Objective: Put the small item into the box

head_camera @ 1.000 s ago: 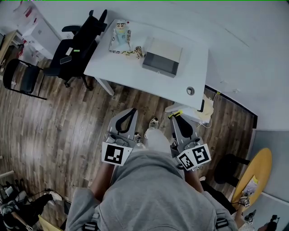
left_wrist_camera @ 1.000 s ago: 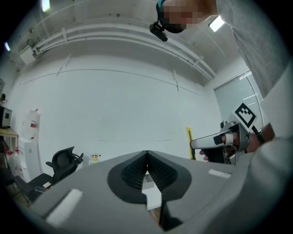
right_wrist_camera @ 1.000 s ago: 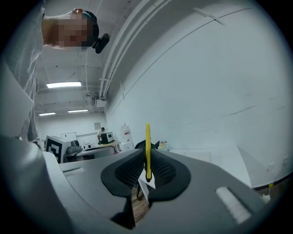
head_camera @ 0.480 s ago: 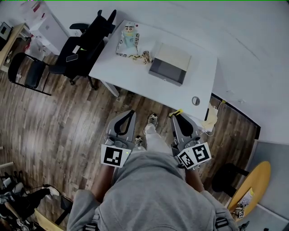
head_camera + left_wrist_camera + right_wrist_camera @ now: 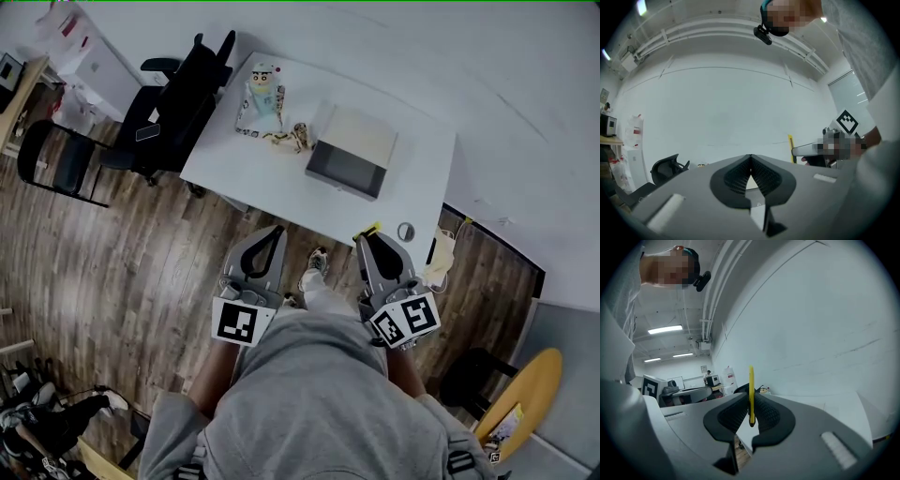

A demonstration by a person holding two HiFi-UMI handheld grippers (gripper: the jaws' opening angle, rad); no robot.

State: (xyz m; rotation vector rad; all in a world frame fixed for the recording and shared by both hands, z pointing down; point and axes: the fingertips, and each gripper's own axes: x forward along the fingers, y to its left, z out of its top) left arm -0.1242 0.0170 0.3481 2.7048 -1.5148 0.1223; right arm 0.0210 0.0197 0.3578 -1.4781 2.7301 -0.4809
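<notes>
Room: dark wood-plank floor (image 5: 112,253), pale walls.
Surface: white rectangular table (image 5: 272,173), ahead of both claws.
On it: grey-and-beige open box (image 5: 349,159), well ahead of the right gripper (image 5: 368,236).
Left gripper (image 5: 750,161): jaws together, nothing between.
Right gripper: clamped on a thin yellow strip (image 5: 751,390), upright at the jaw tips.
Risk: the strip, pinched narrowly, may twist or slip during the reach.

The white table (image 5: 272,178) bears one box (image 5: 352,155), one cartoon doll (image 5: 264,94), one small item (image 5: 296,138) and one round ring (image 5: 405,231), with two black chairs left of it, a swivel one (image 5: 183,98) and a plain one (image 5: 54,161), and two grippers on its near side, the left gripper (image 5: 274,229) and the right gripper (image 5: 368,235), plus one yellow strip (image 5: 751,394).
</notes>
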